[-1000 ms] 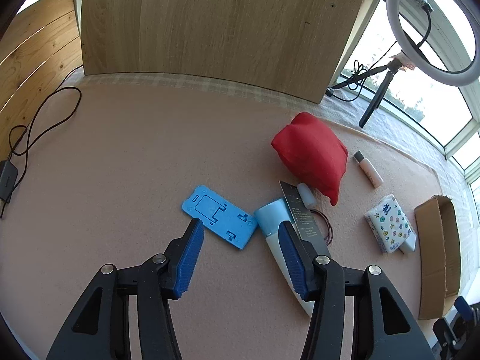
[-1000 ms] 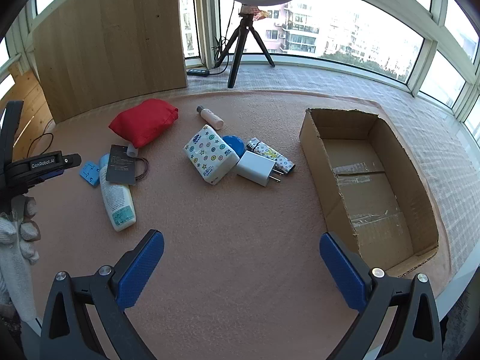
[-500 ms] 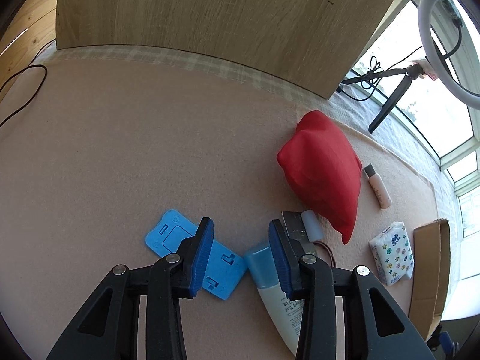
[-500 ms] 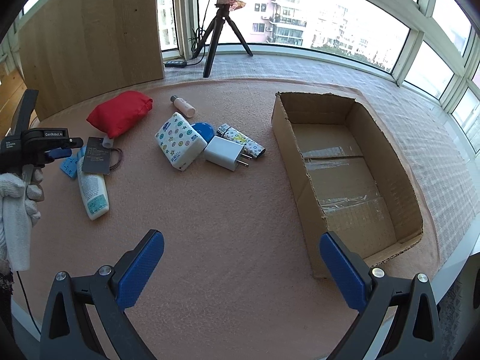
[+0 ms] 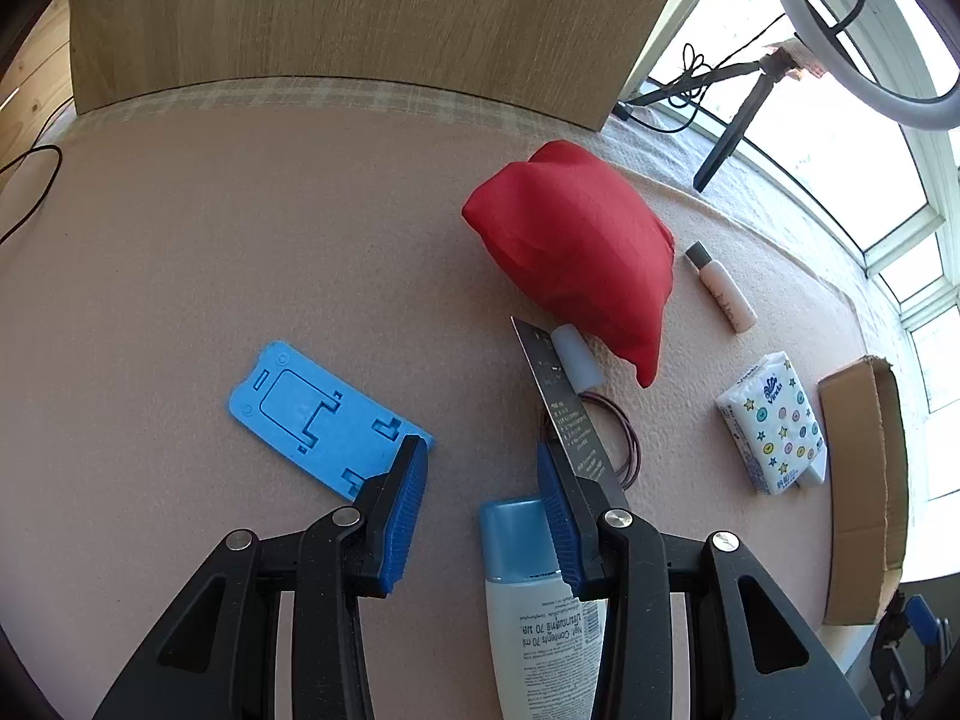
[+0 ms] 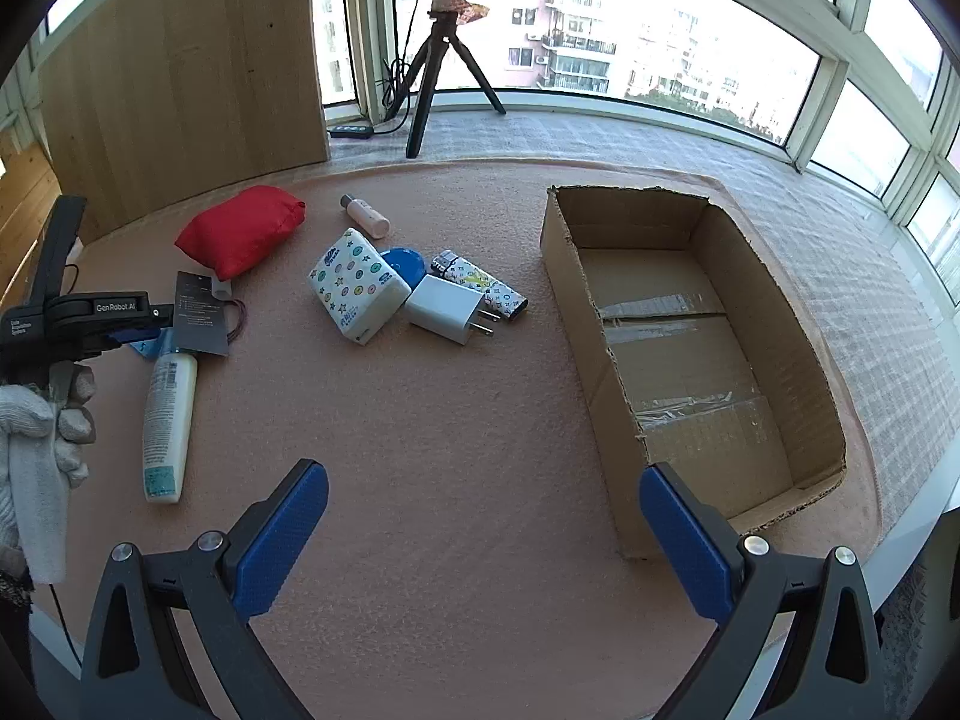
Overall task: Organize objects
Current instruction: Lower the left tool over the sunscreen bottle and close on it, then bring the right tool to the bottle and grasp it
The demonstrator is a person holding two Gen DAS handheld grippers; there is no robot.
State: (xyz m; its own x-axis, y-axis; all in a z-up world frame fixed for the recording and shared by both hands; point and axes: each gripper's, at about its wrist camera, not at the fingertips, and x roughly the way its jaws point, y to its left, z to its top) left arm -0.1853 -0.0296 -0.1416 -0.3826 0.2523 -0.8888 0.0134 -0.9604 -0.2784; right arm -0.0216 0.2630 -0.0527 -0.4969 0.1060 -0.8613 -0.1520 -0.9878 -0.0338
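Pink felt covers the table (image 6: 456,420), the largest thing in view. On its right side sits an open cardboard box (image 6: 690,354), with only tape strips showing on its floor. Well to the left of it, near the wooden panel, lies a red pouch (image 5: 576,252). Next in size is a white lotion bottle with a blue cap (image 5: 534,588), lying flat under the left gripper (image 5: 483,480), whose blue pads stand partly apart with bare felt between them; the right pad overlaps the cap, though contact cannot be told. A gloved hand (image 6: 36,432) holds that tool. The right gripper (image 6: 480,516) hovers wide open over bare felt, holding nothing. A blue phone stand (image 5: 318,414) lies flat just left of the bottle cap. A patterned tissue pack (image 6: 357,282) sits mid-table, touching a white charger plug (image 6: 447,309). A dark card tag (image 5: 567,420) leans over the bottle cap, with thin hair ties (image 5: 627,438) beside it. A small pink bottle (image 6: 366,217) lies beyond the tissues.
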